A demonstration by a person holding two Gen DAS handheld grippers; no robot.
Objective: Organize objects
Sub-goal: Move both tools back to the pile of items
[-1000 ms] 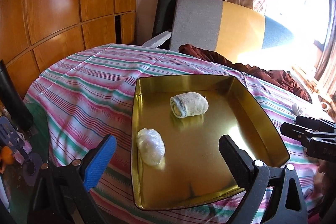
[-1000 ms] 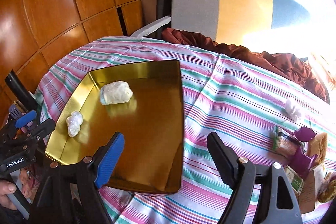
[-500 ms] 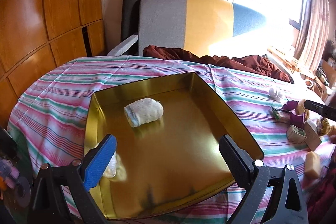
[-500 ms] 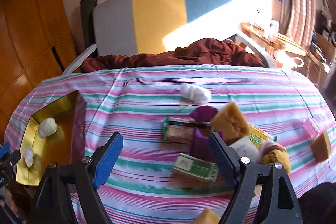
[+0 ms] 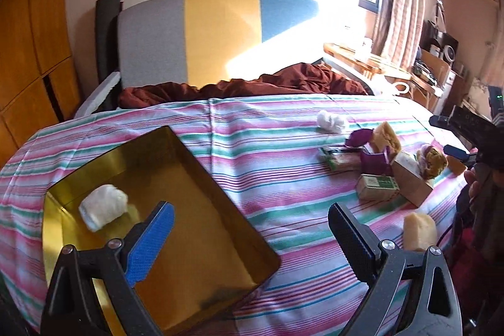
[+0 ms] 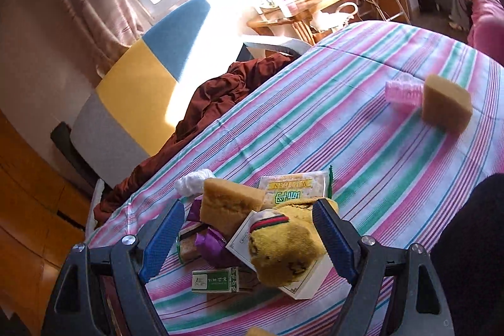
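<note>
Where the left wrist view a second ago looked straight down into the gold tray (image 5: 226, 210) with a rolled white sock (image 5: 102, 207) and a second pale bundle in it, the tray now sits low and left, only the sock shows inside it, and the striped tablecloth (image 5: 267, 153) fills the middle. The left gripper (image 5: 249, 229) has its fingers spread wide with nothing between them, the blue pad hanging over the tray and the black one over bare cloth. A clutter pile has come into sight at the right: a white wad (image 5: 330, 120), a purple wrapper (image 5: 373, 159), a small green box (image 5: 378, 186) and a tan sponge (image 5: 420, 230) lying apart from it, with the right gripper's dark body at the far edge. From the right wrist, the tray seen earlier is gone from view; the right gripper (image 6: 249, 238) stands wide and empty, its fingers straddling a yellow rolled sock (image 6: 283, 251) atop a white box, beside a tan sponge block (image 6: 231, 203) and a green box (image 6: 215, 281). Farther off lie another sponge (image 6: 445, 104) and a pink curler (image 6: 403, 92).
</note>
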